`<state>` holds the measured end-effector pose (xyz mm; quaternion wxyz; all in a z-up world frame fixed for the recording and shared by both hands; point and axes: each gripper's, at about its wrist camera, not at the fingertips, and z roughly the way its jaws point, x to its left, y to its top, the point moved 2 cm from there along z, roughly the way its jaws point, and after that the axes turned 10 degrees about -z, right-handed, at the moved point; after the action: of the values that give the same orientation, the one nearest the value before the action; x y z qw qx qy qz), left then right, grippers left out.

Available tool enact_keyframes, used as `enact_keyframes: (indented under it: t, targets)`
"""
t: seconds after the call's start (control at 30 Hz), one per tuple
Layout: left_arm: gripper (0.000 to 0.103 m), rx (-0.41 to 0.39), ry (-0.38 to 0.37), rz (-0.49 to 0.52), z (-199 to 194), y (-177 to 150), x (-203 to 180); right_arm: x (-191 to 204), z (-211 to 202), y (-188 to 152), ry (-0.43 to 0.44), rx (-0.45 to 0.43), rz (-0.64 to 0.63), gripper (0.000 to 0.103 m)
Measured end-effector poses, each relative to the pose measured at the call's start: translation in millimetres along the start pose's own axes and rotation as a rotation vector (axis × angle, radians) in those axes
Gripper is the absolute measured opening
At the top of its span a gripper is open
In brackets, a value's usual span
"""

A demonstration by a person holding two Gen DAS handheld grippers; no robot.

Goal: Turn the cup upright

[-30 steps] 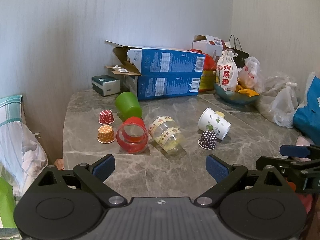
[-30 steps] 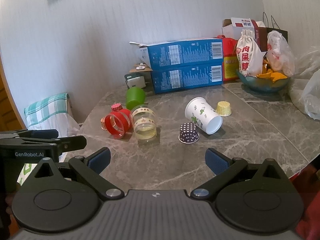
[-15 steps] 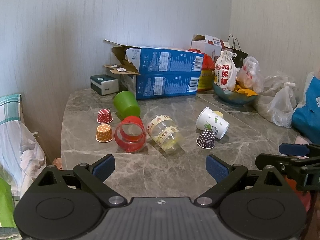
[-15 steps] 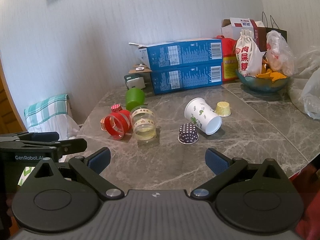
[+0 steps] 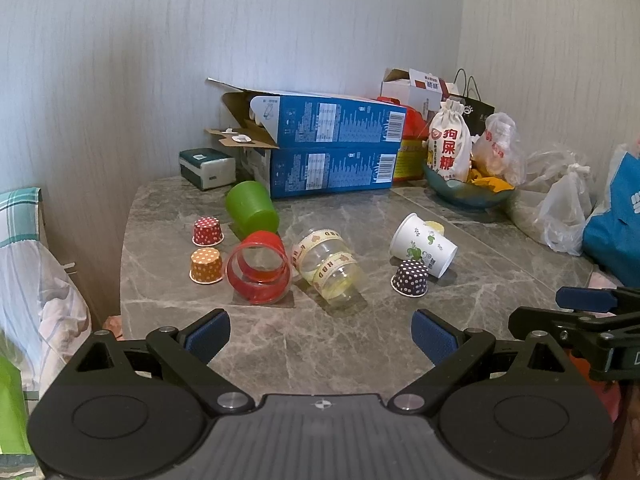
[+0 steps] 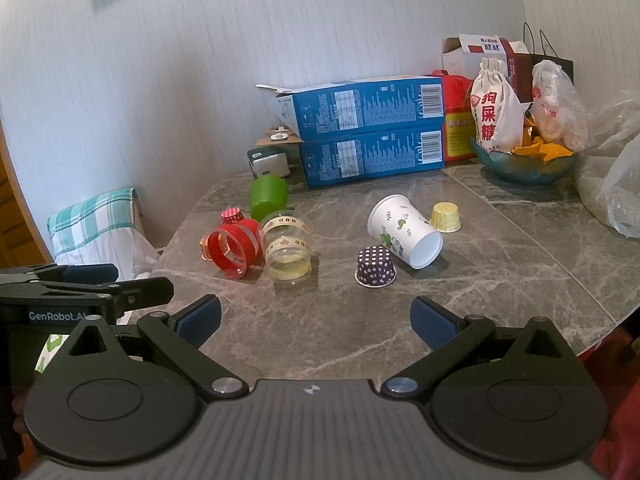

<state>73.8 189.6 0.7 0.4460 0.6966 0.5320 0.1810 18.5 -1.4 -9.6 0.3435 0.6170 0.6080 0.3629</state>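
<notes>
Several cups lie on their sides on the grey marble table (image 5: 280, 344): a green cup (image 5: 251, 208) (image 6: 268, 197), a red cup (image 5: 258, 268) (image 6: 232, 249), a clear cup with taped bands (image 5: 328, 268) (image 6: 286, 246) and a white paper cup (image 5: 422, 245) (image 6: 404, 230). Small dotted cupcake cups stand upside down: purple (image 5: 410, 277) (image 6: 375, 266), red (image 5: 207, 231), orange (image 5: 206, 266), yellow (image 6: 445, 217). My left gripper (image 5: 320, 334) is open and empty, near the table's front edge. My right gripper (image 6: 316, 320) is open and empty, short of the purple cup.
Two stacked blue boxes (image 5: 328, 152) and a tissue pack (image 5: 206, 168) stand at the back. A bowl with a white cloth bag (image 5: 448, 146) and plastic bags (image 5: 560, 208) fill the right side. The table's left edge drops off beside a cloth-covered chair (image 6: 92, 224).
Both grippers have shifted slightly toward the table and the view has drifted a little. The cups have not moved. Both jaws stay open.
</notes>
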Motion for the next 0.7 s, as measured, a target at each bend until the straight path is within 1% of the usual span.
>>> enact_keyframes:
  t: [0.7]
  targets:
    - [0.099,0.006,-0.006,-0.009,4.0,0.1,3.6,1.0,6.4,0.4,-0.004,0.022,-0.004,0.102]
